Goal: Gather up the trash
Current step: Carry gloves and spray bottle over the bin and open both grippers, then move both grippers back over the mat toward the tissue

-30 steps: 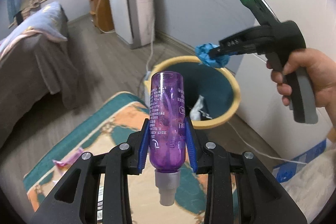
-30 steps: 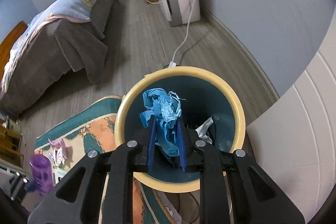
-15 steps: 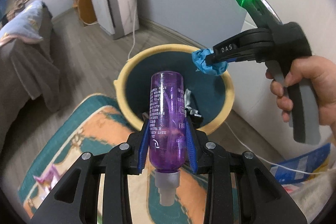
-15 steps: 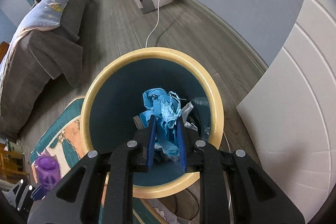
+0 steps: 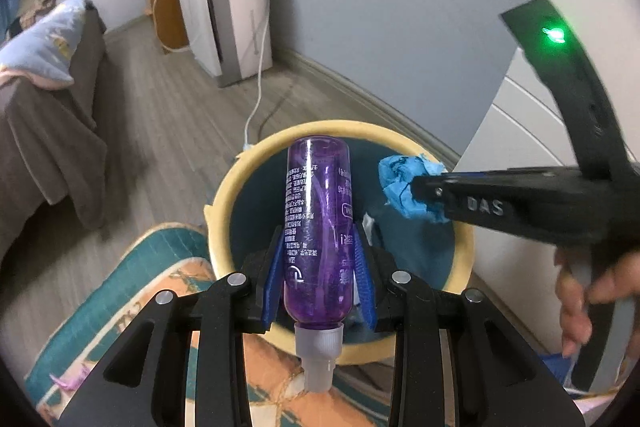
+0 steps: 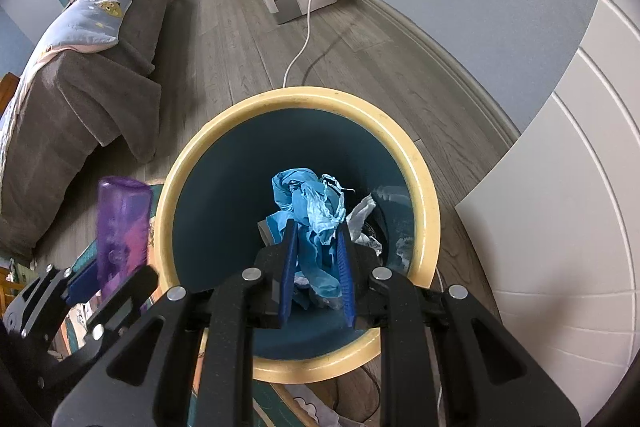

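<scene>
Bedroom floor scene, listed by size. Bed [image 6: 76,67]: grey cover with a pale blue printed quilt on top, standing at the far left, well apart from the bin. Tall white appliance [image 5: 228,7]: upright against the blue-grey wall, a white cord [image 6: 308,15] trailing from it across the grey plank floor toward the bin. White panelled furniture front [image 6: 560,187]: at right, just beside the bin. Patterned rug [image 5: 132,291]: teal border, orange and cream field, its edge running under the near side of the bin. Round waste bin [image 6: 424,187]: cream-yellow rim, dark teal inner wall, crumpled white and dark scraps lying at the bottom. Left gripper [image 5: 318,279]: blue pads clamped on either side of a purple bottle [image 5: 318,227], which is held cap toward the camera and base pointing out over the near rim of the bin. Right gripper [image 6: 316,263]: jaws narrow, pinching a crumpled blue wad [image 6: 312,211] that is held above the bin's open mouth, clear of the contents below; a hand [image 5: 592,299] grasps this gripper's handle, blurred at the right edge, and a green light glows on the handle's upper arm.
</scene>
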`<state>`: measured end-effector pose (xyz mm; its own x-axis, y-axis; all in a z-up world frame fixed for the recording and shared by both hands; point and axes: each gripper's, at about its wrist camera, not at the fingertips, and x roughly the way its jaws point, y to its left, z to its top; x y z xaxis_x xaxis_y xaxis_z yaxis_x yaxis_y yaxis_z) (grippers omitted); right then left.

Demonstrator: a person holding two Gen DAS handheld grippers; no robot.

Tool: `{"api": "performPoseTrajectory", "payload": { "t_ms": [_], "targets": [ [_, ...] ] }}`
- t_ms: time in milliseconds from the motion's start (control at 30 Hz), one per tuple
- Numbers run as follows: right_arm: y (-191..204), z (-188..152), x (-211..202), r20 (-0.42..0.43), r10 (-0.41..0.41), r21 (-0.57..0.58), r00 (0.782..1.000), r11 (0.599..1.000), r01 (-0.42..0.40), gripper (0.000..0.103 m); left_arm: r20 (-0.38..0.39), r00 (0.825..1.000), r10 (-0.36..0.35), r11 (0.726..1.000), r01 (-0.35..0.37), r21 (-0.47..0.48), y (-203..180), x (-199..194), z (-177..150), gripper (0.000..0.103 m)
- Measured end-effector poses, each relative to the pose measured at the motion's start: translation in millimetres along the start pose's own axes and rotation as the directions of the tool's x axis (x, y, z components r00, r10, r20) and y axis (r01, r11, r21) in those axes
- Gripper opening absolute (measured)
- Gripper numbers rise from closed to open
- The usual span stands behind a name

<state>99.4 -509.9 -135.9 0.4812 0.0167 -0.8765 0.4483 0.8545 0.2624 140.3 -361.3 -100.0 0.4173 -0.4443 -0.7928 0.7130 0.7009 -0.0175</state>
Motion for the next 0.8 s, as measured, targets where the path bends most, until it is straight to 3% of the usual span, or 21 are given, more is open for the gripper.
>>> {"api": "performPoseTrajectory", "payload": {
  "t_ms": [233, 300, 367, 500, 667, 767, 800],
  "targets": [
    [2, 0, 1, 0.012, -0.007, -0.004, 1.0, 1.0, 0.007, 0.02, -0.033, 0.999, 0.037, 0.999, -0.037, -0.003, 6, 15, -5, 0.034],
    [2, 0, 1, 0.015, -0.005, -0.003, 1.0, 1.0, 0.005, 0.022, -0.026, 0.999, 0.046, 0.999, -0.046, -0.01, 9, 15, -7, 0.039],
    [2, 0, 0, 0.02, -0.002, 0.001, 1.0, 1.0, 0.002, 0.04, -0.023, 0.999, 0.041, 0.999, -0.042, -0.03, 13, 13, -8, 0.056],
    [1, 1, -3, 0.034, -0.01, 0.0, 0.999, 1.0, 0.01, 0.056, -0.018, 0.999, 0.05, 0.998, -0.051, -0.041, 17, 7, -11, 0.058],
    [7, 3, -10, 0.064, -0.027, -0.016, 0.998, 0.999, 0.028, 0.083, 0.029, 0.996, 0.083, 0.993, -0.08, -0.089, 29, -17, -23, 0.09],
    [16, 4, -15, 0.08, -0.017, -0.024, 0.997, 1.0, 0.019, 0.098, 0.052, 0.991, 0.123, 0.987, -0.117, -0.107, 39, -36, -34, 0.093],
    [21, 4, -17, 0.084, -0.011, -0.034, 0.996, 0.999, 0.014, 0.097, 0.052, 0.99, 0.133, 0.985, -0.125, -0.122, 46, -45, -40, 0.094]
  ]
}}
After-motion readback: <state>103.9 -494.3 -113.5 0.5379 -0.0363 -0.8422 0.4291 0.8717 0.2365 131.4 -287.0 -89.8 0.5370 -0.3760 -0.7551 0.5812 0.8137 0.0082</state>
